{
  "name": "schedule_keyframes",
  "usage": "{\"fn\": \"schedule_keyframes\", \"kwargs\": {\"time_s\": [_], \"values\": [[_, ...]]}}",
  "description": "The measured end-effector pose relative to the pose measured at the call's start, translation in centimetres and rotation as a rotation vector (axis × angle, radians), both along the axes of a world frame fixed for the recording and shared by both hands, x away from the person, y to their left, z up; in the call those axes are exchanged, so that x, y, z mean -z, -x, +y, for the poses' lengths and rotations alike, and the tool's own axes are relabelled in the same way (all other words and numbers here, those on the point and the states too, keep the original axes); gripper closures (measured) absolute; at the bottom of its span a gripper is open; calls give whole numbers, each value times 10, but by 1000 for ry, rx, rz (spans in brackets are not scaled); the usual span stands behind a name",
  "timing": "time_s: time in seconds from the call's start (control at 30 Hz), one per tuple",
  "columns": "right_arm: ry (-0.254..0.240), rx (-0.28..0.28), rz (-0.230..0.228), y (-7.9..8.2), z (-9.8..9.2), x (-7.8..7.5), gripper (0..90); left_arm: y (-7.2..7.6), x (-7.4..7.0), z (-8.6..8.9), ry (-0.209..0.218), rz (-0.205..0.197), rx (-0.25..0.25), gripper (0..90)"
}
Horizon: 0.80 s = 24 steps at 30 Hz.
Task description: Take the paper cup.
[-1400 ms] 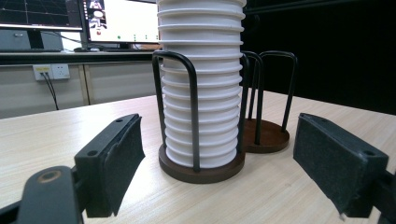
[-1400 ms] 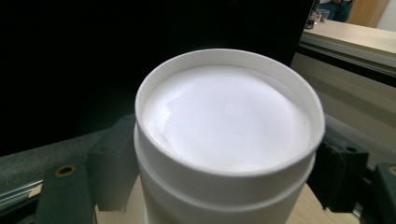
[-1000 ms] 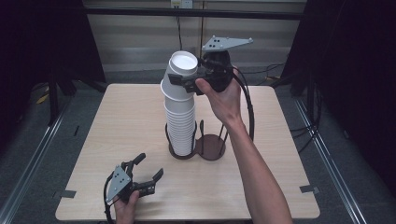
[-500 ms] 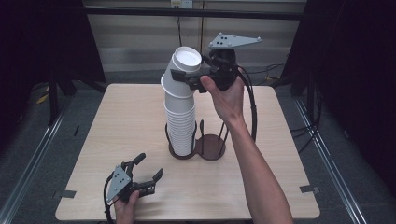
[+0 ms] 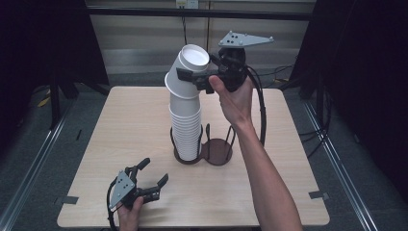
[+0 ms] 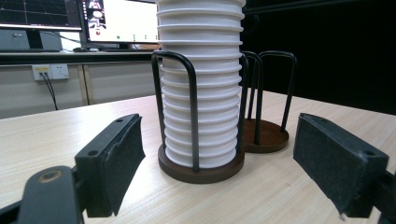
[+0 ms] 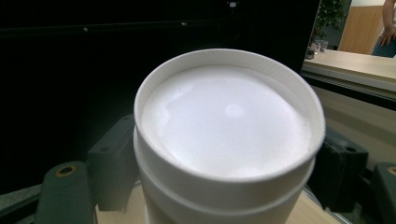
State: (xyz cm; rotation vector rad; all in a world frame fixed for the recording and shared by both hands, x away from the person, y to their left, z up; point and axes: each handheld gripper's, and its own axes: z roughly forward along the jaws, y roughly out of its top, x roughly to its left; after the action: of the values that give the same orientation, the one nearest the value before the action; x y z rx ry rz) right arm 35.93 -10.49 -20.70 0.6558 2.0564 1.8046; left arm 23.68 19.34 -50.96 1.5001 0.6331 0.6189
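White foam-looking cups stand nested upside down in a tall stack, and the uppermost cup leans off toward the right gripper, whose jaws pinch it from both sides just under its upturned base; in the right gripper view the cup sits squarely between the two pads. The tilt reads as a way to break the cup loose from the ones nested beneath it, though a second rim just below suggests two may come away together. Below that gripper, the stack rests in a dark wire holder whose upright loops keep it from toppling, and an empty twin ring adjoins it. Nearer the person, the left gripper rests low on the wooden table with jaws spread wide, holding nothing, aimed at the stack's foot.
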Motion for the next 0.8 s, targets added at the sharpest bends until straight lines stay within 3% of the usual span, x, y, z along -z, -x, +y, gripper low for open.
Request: {"fn": "schedule_keyframes", "kwargs": {"time_s": [0.23, 0.33, 0.8], "values": [[-18, 1, -19, 5, -3, -3, 217, 0, 0, 0, 0, 0, 0, 159], [-55, -34, -14, 8, -7, -6, 217, 0, 0, 0, 0, 0, 0, 158], [-68, -25, -18, 14, -15, -5, 217, 0, 0, 0, -1, 0, 0, 159]]}}
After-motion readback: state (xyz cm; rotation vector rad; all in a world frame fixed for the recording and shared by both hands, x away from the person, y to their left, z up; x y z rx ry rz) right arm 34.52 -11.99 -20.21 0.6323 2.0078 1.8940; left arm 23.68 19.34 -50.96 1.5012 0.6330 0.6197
